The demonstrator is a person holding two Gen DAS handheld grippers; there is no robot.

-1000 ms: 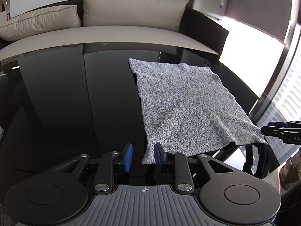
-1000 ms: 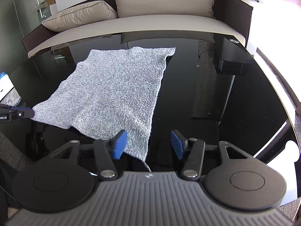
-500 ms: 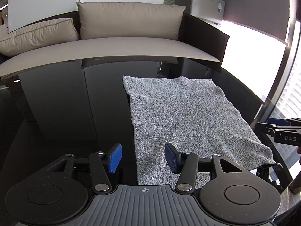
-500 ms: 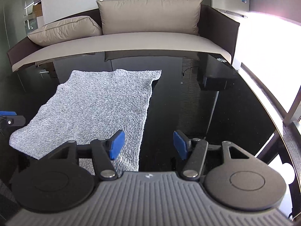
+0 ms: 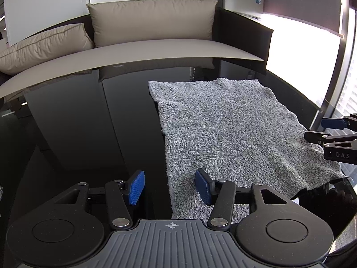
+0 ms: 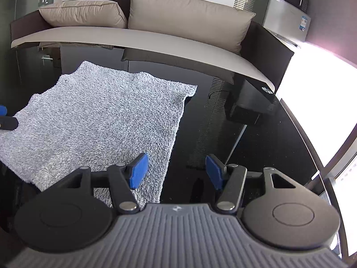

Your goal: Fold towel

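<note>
Both tongs are drawing back and spreading wide: since a second ago the towel [image 5: 234, 134] is lying flat on the black table [image 5: 89, 122], released. I'm hovering the left gripper [image 5: 169, 186], pads apart, empty, straddling the towel's near left edge; the right gripper [image 6: 176, 170], equally spread and empty, is straddling its near right edge. To fold well, I'm judging both should be pinching the near corners together and carrying them evenly to the far edge. I'm seeing no containers.
</note>
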